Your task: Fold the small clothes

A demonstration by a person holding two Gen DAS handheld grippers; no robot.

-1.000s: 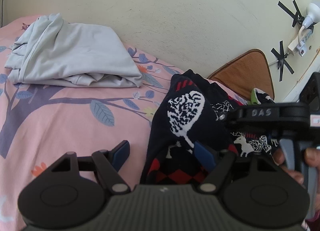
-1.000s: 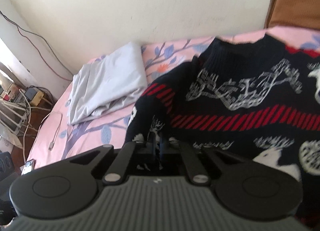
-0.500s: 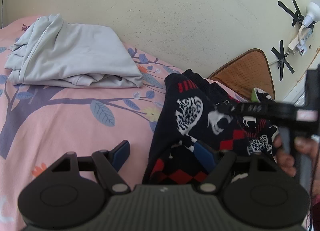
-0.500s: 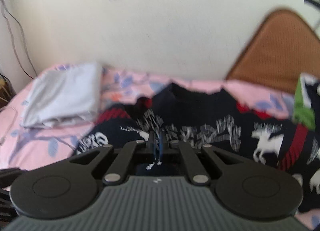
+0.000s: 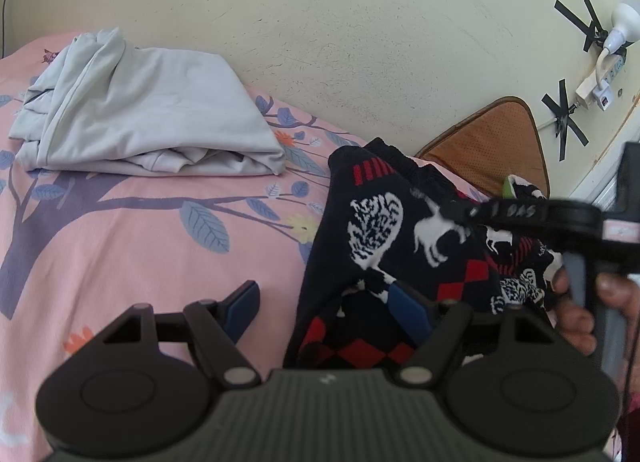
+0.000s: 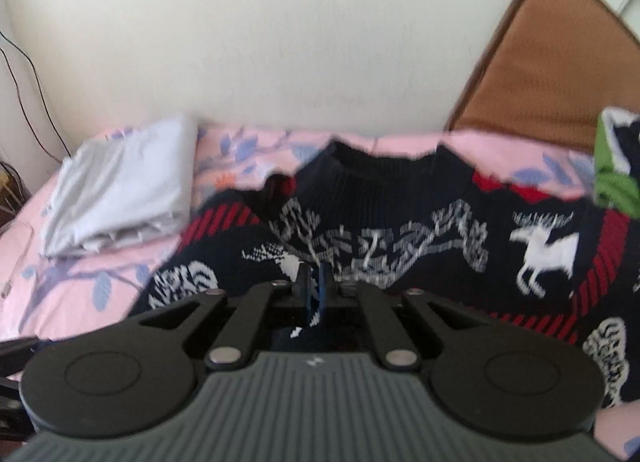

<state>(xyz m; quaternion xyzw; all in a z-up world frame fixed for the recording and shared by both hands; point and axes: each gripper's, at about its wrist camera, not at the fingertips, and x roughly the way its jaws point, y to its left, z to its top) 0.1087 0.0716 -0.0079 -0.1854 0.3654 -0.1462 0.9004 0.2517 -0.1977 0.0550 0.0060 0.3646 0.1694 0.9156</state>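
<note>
Left wrist view: left gripper (image 5: pixel 322 304) is hovering low over the pink floral bedspread (image 5: pixel 120 254), its blue pads spread wide with nothing pinched between them. One pad is sitting over bare bedspread, the other over the near edge of the dark patterned sweater (image 5: pixel 384 230). The sweater is lying bunched on the bed to the right of centre, navy knit with white animals and trees and red diamonds. A folded grey garment (image 5: pixel 152 118) is lying well apart from it, further back near the wall. The right gripper (image 5: pixel 460 211) is reaching in from the right edge, its tip on the sweater; a hand (image 5: pixel 576 314) is wrapping the handle below.

Right wrist view, somewhat blurred: the right gripper (image 6: pixel 315 286) is showing its pads pressed together, pinching a fold of the sweater (image 6: pixel 400 230), dark knit visible under and between the fingers. The sweater's collar is pointing toward the wall. The grey garment (image 6: pixel 120 194) is lying to the left. A green and white cloth (image 6: pixel 612 178) is sitting at the right edge, just beside the sweater. A brown mat (image 6: pixel 560 62) is leaning against the wall behind.
</note>
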